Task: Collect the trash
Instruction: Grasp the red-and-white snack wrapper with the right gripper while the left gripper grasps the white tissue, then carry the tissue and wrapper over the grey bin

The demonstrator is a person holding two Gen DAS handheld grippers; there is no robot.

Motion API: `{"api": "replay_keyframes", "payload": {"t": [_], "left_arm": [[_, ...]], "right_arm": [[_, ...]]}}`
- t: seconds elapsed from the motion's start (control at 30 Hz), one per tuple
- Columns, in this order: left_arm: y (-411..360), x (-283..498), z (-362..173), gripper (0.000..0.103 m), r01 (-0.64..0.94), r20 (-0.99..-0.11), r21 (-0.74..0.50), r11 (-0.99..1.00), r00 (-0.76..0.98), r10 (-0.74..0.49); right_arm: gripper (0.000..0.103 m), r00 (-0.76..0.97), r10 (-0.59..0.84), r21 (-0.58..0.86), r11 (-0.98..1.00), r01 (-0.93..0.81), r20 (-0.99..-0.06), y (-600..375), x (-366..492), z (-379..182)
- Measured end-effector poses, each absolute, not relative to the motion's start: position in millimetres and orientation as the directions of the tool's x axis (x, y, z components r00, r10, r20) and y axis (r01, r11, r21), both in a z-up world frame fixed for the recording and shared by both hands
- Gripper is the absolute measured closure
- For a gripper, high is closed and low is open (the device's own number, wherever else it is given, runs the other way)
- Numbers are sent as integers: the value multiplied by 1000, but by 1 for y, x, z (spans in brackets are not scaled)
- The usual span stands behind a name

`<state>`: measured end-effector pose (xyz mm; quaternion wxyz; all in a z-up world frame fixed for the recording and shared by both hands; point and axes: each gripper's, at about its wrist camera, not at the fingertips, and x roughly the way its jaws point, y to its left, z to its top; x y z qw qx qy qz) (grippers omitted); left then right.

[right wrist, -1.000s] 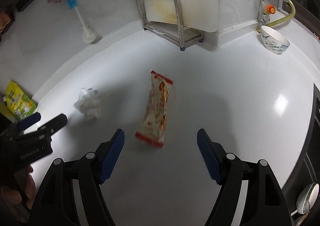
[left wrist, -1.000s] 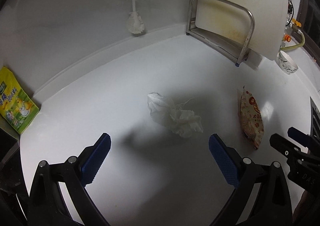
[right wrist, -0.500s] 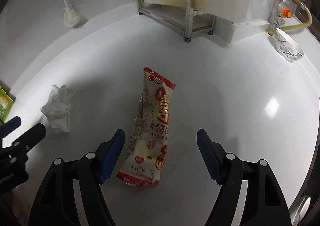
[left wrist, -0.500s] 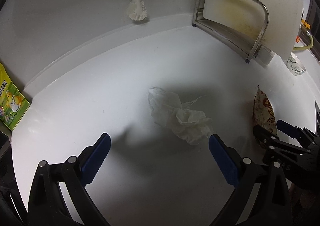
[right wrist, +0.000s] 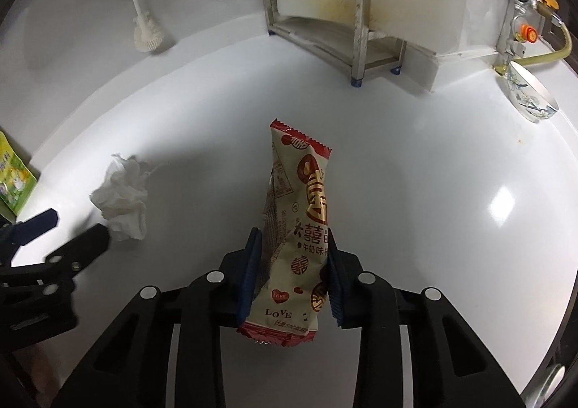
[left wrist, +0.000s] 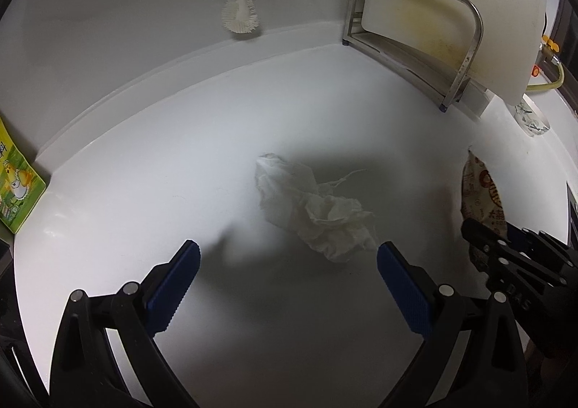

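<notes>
Now, line by line:

Just changed: the right gripper (right wrist: 292,276) has been closing its jaws within the last moment — the snack wrapper (right wrist: 300,220), which lay loose between wide blue pads a second ago, is now pinched across its lower half, its sides buckled inward.
Right gripper: narrowed onto the snack wrapper, a pad pressing on each long edge; the wrapper's far end points away toward the rack.
Left gripper: (left wrist: 287,283) jaws spread wide, holding nothing, hovering over the counter.
Crumpled tissue: (left wrist: 314,209) lies on the counter just ahead of the left gripper, nearer its right pad — closer in that view than a second ago, yet not between the pads.
Meaning for the task: one piece of trash looks secured, though whether it has left the surface I cannot tell; the tissue is still to be grasped, and the left gripper seems lined up for it.
Risk: the wrapper is thin and slick, so a pinch on its edges could slip.
Surface: a glossy white counter (right wrist: 415,191) with a raised back edge, shadowed around both grippers.
Room: a steel rack (right wrist: 318,11) holding a white board, a patterned bowl (right wrist: 531,97), a blue-handled brush (right wrist: 139,18) against the wall, a green packet (left wrist: 16,191) at the left.
</notes>
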<state>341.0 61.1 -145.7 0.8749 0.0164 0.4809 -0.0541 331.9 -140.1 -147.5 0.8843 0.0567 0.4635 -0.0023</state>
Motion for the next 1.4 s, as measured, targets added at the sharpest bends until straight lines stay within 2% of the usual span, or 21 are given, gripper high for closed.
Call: {"api": "replay_keyframes", "payload": {"t": [0.43, 0.47, 0.5, 0.53, 0.57, 0.6, 0.63, 0.7, 0.93, 1.4], "left_arm": [[42, 370, -166, 8, 98, -836, 12, 995, 547, -44], [42, 369, -166, 13, 101, -829, 15, 995, 557, -44], [41, 369, -166, 29, 108, -828, 14, 994, 559, -49], [40, 369, -166, 39, 120, -831, 10, 993, 552, -58], [39, 369, -167, 57, 132, -840, 2, 991, 538, -70], [39, 370, -168, 65, 135, -843, -3, 991, 532, -75], [40, 368, -167, 65, 136, -841, -11, 991, 534, -82], [41, 363, -161, 74, 147, -833, -31, 989, 543, -107], [44, 329, -138, 77, 188, -811, -47, 981, 567, -147], [26, 210, -83, 77, 295, -773, -29, 955, 599, -209]], "right_arm": [[71, 598, 30, 144, 979, 144, -801, -166, 286, -131], [71, 598, 27, 146, 978, 151, -801, -167, 281, -130], [71, 598, 26, 148, 977, 156, -801, -169, 278, -129], [71, 598, 25, 150, 975, 161, -801, -170, 274, -128], [71, 597, 26, 154, 974, 164, -802, -171, 271, -128], [71, 596, 27, 156, 974, 166, -802, -171, 269, -127], [71, 597, 28, 159, 973, 168, -802, -171, 266, -127], [71, 599, 28, 161, 972, 169, -801, -170, 260, -124], [71, 616, 44, 180, 970, 160, -786, -164, 233, -114], [71, 634, 97, 218, 969, 115, -767, -157, 131, -100]]}}
